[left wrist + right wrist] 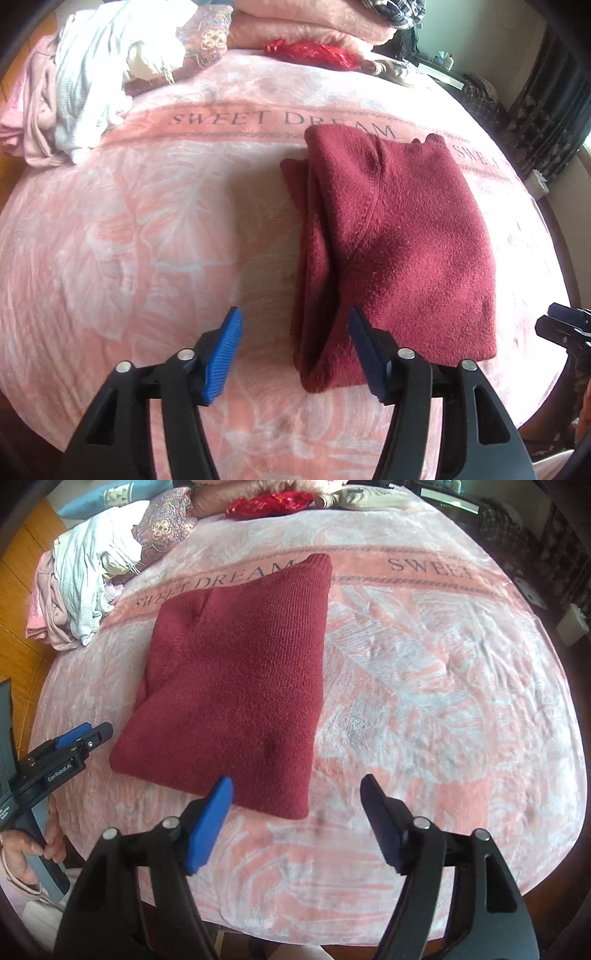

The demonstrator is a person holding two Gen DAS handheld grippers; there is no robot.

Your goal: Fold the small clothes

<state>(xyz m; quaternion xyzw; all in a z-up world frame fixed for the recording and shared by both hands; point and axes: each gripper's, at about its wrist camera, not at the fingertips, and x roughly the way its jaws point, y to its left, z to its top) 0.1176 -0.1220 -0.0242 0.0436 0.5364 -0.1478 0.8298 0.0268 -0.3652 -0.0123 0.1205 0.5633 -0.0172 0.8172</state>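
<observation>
A dark red knitted sweater (399, 236) (240, 679) lies folded into a thick rectangle on the pink blanket (129, 240) (424, 672). My left gripper (294, 314) hangs open above the sweater's near left corner, its blue pads (221, 354) apart and touching no cloth. My right gripper (295, 781) is open too, held above the near right corner with nothing between its fingers. Each view catches the other tool at its edge: the right gripper (563, 325) at the far right, and the left gripper (90, 734) at the far left, held by a hand (33, 845).
A heap of white and pale pink clothes (74, 96) (85, 590) lies at the back left. A patterned cushion (162, 524), a shiny red bundle (314, 51) (269, 502) and folded pink blankets (303, 26) line the back. The wooden floor (22, 602) shows beyond the left edge.
</observation>
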